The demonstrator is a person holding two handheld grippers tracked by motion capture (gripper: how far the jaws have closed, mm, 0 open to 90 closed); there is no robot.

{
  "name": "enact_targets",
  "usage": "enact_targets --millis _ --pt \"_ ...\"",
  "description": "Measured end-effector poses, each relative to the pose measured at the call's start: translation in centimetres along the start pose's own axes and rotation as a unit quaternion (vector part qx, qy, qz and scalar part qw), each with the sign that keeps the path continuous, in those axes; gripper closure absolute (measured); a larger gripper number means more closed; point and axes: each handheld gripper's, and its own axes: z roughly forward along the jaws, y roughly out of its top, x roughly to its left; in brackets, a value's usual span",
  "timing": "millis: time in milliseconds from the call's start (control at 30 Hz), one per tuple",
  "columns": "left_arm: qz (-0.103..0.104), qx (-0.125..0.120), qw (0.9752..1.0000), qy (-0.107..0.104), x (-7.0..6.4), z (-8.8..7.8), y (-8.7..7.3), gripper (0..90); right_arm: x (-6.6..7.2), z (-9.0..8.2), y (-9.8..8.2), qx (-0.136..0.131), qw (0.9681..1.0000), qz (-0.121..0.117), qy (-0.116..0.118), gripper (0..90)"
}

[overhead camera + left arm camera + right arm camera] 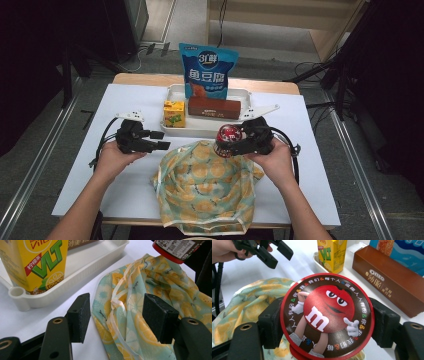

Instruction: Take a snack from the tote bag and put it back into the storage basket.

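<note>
White plastic forms the tray [172,90] at the far side of the table [80,170], and in it stand a yellow lemon-tea carton [174,113], a brown biscuit box [214,107] lying on its long side, and a blue snack pouch [207,70] upright at the back. The carton sits at the tray's left end, the box just beside it.

My right gripper [239,145] clamps the red-lidded candy tub [227,140] by its sides, the jaws pressed against it, and holds it over the far edge of the lemon-print cloth bag [205,187]. My left gripper [157,140] has its jaws spread wide with nothing between them but air; in the left gripper view the bag's pale drawstring rim [117,305] lies just past the pads [81,316].

The bag lies crumpled on the table's near half, between my two hands, its lower part hanging over the near edge. The tub's body below the lid is hidden by the jaws, and I cannot tell whether it touches the cloth.
</note>
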Motion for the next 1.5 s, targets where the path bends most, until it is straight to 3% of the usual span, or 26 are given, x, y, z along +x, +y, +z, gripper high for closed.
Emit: enact_targets --millis 400,900,1500 --pt "0.002 0.000 1.0000 -0.004 -0.1 -0.2 -0.2 39.4 -0.3 0.7 0.7 0.001 1.0000 -0.001 -0.009 26.3" --pt "-0.002 -0.001 1.0000 -0.004 -0.1 -0.4 -0.6 38.9 -1.9 1.0 1.8 -0.009 0.9998 0.004 -0.016 26.3" --pt "0.002 -0.010 0.9999 -0.004 -0.3 -1.0 -0.9 38.9 -5.0 1.8 2.3 -0.007 0.9993 0.021 -0.031 26.3"
